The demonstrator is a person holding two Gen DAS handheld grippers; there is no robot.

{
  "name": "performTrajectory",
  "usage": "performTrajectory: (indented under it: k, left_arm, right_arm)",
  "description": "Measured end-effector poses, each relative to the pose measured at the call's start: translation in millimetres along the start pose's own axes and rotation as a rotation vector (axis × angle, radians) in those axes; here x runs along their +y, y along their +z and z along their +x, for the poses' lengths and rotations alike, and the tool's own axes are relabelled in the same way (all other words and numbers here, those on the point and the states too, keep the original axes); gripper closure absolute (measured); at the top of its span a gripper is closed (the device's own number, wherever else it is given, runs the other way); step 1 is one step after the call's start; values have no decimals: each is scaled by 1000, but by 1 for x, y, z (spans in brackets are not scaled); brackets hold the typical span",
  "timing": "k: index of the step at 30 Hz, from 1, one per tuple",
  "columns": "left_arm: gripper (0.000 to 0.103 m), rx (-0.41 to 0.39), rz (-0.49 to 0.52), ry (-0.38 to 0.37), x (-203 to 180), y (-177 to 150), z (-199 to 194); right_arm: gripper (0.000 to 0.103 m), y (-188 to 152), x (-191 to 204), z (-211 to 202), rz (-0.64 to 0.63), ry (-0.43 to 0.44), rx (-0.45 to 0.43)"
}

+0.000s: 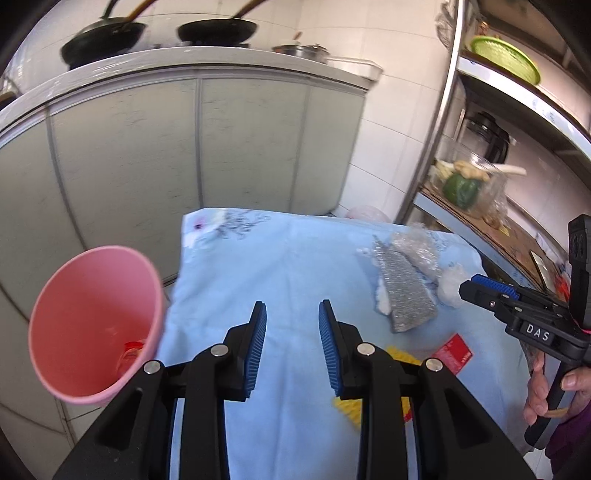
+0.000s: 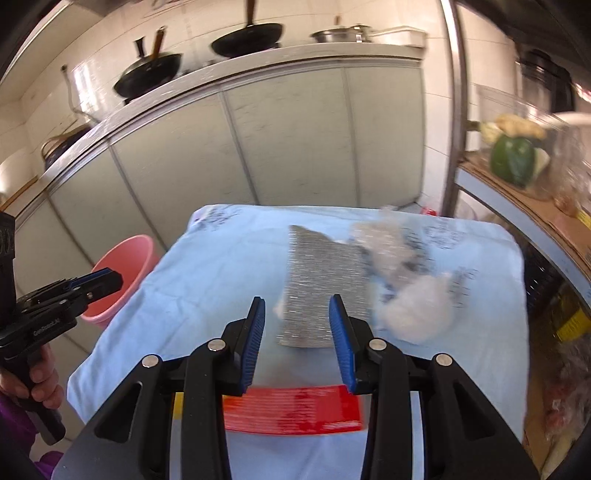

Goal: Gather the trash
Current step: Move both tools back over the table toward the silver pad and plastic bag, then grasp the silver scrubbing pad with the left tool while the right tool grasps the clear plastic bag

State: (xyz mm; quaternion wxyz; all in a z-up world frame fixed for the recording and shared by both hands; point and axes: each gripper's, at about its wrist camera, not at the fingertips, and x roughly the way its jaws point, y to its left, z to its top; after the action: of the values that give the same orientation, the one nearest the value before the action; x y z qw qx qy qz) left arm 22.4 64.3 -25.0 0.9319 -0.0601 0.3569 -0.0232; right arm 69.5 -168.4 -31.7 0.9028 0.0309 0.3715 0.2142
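A light blue cloth (image 1: 295, 280) covers the table (image 2: 221, 266). On it lie a silver foil wrapper (image 1: 404, 291) (image 2: 321, 291), a crumpled clear plastic piece (image 1: 413, 247) (image 2: 384, 243), a white tissue wad (image 1: 452, 284) (image 2: 421, 314), a red wrapper (image 1: 452, 352) (image 2: 291, 410) and a yellow wrapper (image 1: 351, 406). A pink bin (image 1: 92, 332) (image 2: 118, 277) stands at the table's left with some trash inside. My left gripper (image 1: 292, 310) is open and empty above the cloth. My right gripper (image 2: 297, 304) is open and empty just short of the foil wrapper; it also shows in the left view (image 1: 480, 286).
White kitchen cabinets (image 1: 184, 140) with woks (image 1: 218, 29) on the counter stand behind the table. A metal shelf rack (image 1: 517, 177) with a green vegetable (image 2: 513, 158) and a green basket (image 1: 506, 59) stands at the right.
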Motion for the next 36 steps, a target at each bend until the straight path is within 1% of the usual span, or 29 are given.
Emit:
performTrajectory:
  k: [4,8,12,17,21,27,30,33,36]
  left_arm:
    - [72,37,34,-67,-27,10,23]
    - [71,77,67,-116,-52,19,52]
    - [70,117,91,-143,-68,28,82]
    - [70,186,78,-176,-77,33,120]
    - [70,221,87,-175,-84,34,144]
    - [70,247,58,-170,-88,38,166]
    - [70,236,52,-168,-91,40,169]
    - [71,220,68,-158,-95,39,168]
    - [77,202,86,-155,-97,38,164]
  right_arm:
    - [66,-2,-35,-3,63,-29,-6]
    - [66,-4,-57,-3,96,-46,-9]
    - [65,-4,-66,-1,113,-55,-13]
    - [64,-3,-73,4,123,-59,-13]
    - [63,0,-79,7,128,-59,-16]
    - [62,10,-86,11,122,-65,-24]
    - [60,14,-88,14,116,-68,-25]
    - [58,19,-88,19,113,-66,-25]
    - [58,21,-86,22,110,-62,-24]
